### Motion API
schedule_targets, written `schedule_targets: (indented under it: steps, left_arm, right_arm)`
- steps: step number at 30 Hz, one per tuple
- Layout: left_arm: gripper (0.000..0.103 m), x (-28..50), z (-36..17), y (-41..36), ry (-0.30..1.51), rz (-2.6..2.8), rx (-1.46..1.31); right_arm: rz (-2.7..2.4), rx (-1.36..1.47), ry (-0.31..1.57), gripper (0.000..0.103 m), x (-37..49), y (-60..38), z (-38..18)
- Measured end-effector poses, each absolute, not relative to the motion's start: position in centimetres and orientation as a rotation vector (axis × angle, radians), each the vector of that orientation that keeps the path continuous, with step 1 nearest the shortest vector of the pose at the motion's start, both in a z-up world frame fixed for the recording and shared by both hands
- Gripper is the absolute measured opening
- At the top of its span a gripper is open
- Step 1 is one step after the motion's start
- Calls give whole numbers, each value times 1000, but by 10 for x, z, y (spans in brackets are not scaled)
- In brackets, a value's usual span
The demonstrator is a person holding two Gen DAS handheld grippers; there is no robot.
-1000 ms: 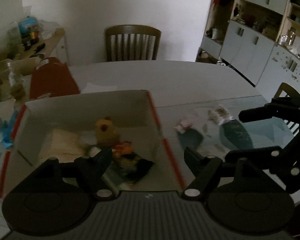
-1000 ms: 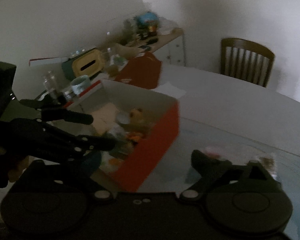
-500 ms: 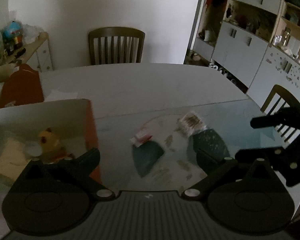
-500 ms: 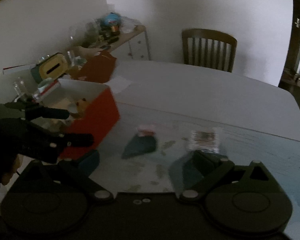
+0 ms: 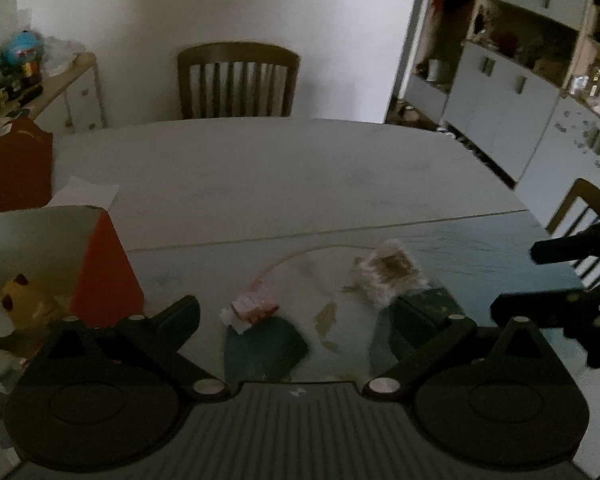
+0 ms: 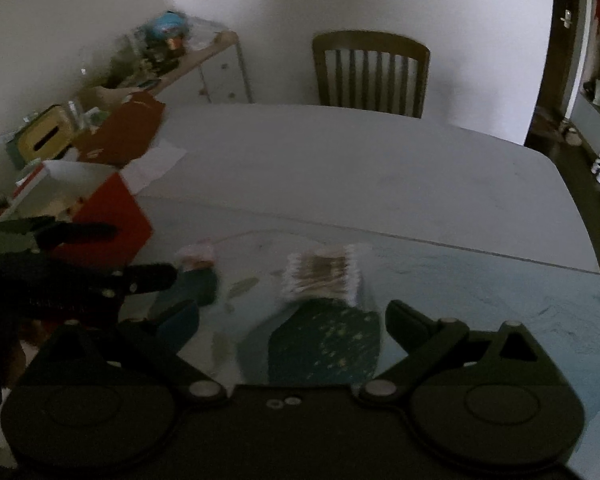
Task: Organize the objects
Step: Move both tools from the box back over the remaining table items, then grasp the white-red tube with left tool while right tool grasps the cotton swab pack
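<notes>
Dim dining table [image 6: 340, 168]: cotton-swab pack [image 6: 324, 272] lies flat ahead of my right gripper [image 6: 292, 320], long axis crosswise; small packet [image 5: 254, 308] before my left gripper [image 5: 296, 320]; both wide apart, empty

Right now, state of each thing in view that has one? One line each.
left hand-held gripper: open, empty
right hand-held gripper: open, empty
red box: open on top, toys inside
cotton swab pack: lying flat on table, outside box
small pink packet: lying on table, outside box
far chair: pushed up to table
</notes>
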State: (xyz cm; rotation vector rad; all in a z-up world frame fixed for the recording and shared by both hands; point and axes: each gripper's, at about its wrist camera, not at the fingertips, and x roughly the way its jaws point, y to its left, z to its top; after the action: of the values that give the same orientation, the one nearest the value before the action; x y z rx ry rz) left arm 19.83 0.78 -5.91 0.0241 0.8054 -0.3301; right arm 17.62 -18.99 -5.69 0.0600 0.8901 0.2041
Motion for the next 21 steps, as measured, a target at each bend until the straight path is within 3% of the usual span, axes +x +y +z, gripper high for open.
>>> schedule_targets:
  steps: [21]
  left_arm:
    - [103,260,-135,2,894,-246,40]
  right_arm:
    - [117,43,1044,98,269,-180,-134]
